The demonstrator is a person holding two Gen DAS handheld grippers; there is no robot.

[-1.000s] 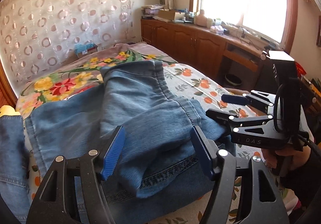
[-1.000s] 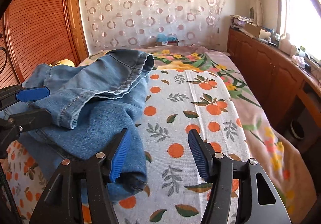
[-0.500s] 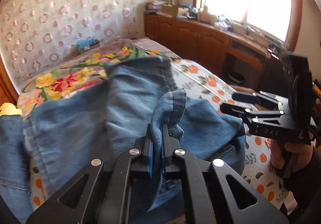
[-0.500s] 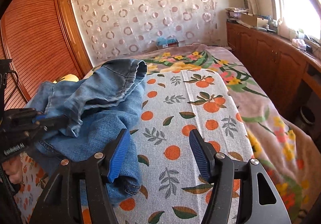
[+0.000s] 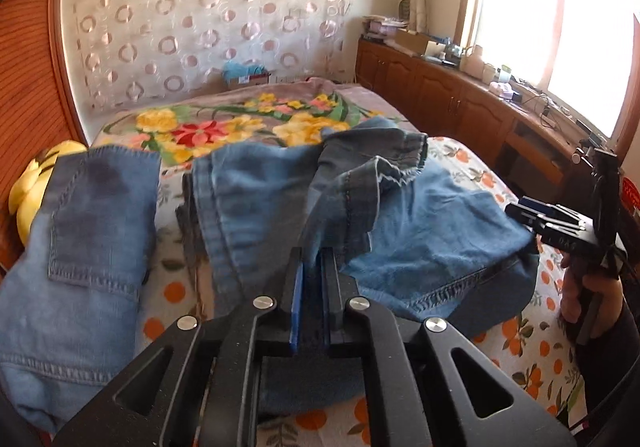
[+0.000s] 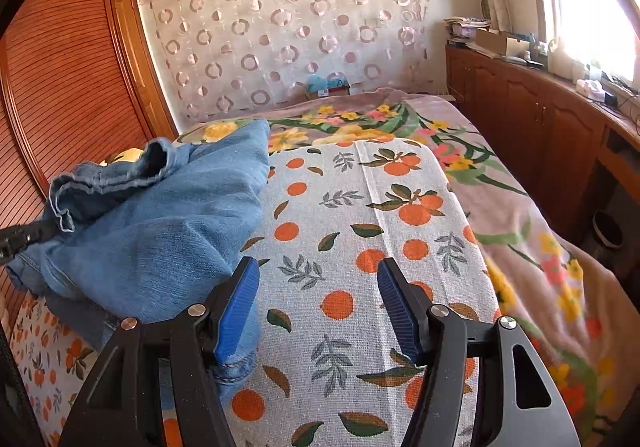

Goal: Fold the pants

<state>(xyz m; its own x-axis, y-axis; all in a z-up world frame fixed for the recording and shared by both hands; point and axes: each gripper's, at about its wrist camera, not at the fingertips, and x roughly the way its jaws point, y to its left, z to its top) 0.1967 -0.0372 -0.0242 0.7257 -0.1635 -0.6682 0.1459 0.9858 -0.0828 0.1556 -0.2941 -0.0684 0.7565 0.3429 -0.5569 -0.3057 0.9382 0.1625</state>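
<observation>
Now the left gripper (image 5: 311,275) pinches one pair of jeans (image 5: 256,203); the right gripper (image 6: 314,287) gapes wide.

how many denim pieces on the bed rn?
2. The jeans lie bunched mid-bed, a fold clamped in the left tongs. A second denim piece, pocket up, lies at the left edge. The right tongs are open. More may hide underneath.

Pants (image 5: 256,207): blue denim, matt, faded in patches, w/ raised stitched seams. Left gripper (image 5: 312,279) & right gripper (image 6: 316,299): matt black plastic frames, shiny metal rivets, ribbed blue pads (image 6: 236,303). Bed sheet (image 6: 360,231): coarse-weave printed cloth; wardrobe door (image 6: 60,87) & cabinets (image 6: 532,123): glossy reddish wood.
</observation>
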